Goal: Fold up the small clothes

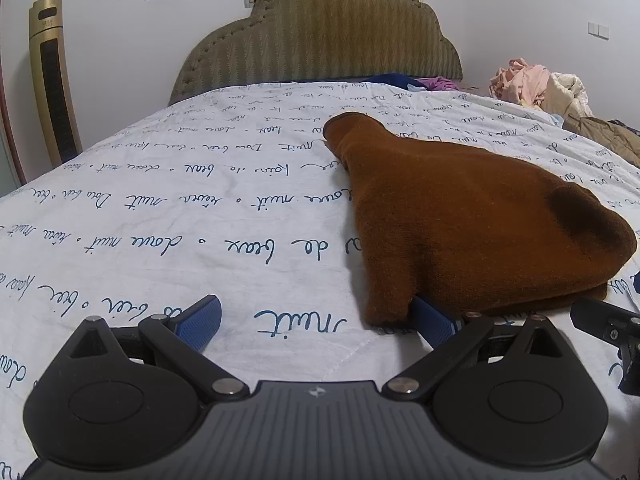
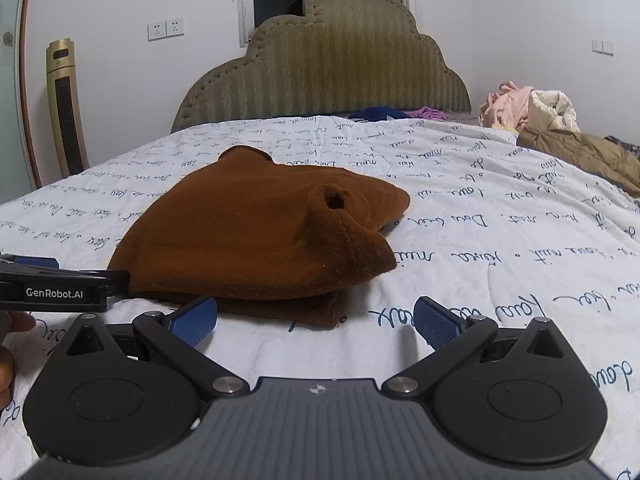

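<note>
One script-printed bedspread [image 2: 460, 208], padded headboard [image 2: 320, 64]

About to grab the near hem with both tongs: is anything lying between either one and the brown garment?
Nothing visible. The brown garment lies on bare quilt. The right tongs sit open just short of its near hem; the left tongs are open, one finger already under the hem.

The brown garment [image 2: 248, 236] is soft, fuzzy cloth, matt like fleece. The bedcover [image 1: 160, 216] is thin quilted cotton (a little wrinkled). The left gripper [image 1: 316, 322] is matt black plastic with shiny metal pins; its blue pads [image 1: 200, 322] look ribbed, rubbery.
</note>
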Motion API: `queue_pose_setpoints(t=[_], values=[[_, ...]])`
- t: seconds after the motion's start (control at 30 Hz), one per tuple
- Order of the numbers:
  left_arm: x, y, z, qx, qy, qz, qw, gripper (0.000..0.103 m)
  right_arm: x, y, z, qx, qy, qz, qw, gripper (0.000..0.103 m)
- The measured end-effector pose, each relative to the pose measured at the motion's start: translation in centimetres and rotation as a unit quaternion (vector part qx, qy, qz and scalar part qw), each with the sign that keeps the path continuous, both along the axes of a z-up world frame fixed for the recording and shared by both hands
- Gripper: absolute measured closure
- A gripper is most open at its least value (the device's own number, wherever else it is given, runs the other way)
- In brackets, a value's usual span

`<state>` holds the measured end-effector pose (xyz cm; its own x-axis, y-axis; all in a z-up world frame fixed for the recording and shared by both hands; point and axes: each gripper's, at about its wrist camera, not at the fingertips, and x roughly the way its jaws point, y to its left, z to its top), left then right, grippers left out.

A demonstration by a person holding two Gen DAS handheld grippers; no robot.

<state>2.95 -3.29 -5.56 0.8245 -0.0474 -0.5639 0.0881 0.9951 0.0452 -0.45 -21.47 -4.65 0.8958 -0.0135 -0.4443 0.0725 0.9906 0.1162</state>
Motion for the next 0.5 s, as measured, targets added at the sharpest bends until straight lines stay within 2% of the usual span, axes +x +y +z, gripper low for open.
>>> queue_pose_setpoints(t=[0.5], values=[[-0.11,-0.03,0.0,-0.001,0.0,-0.001,1.0,0.001,0.0,-0.18,-0.1,0.008,0.002,-0.001,1.0,0.0]])
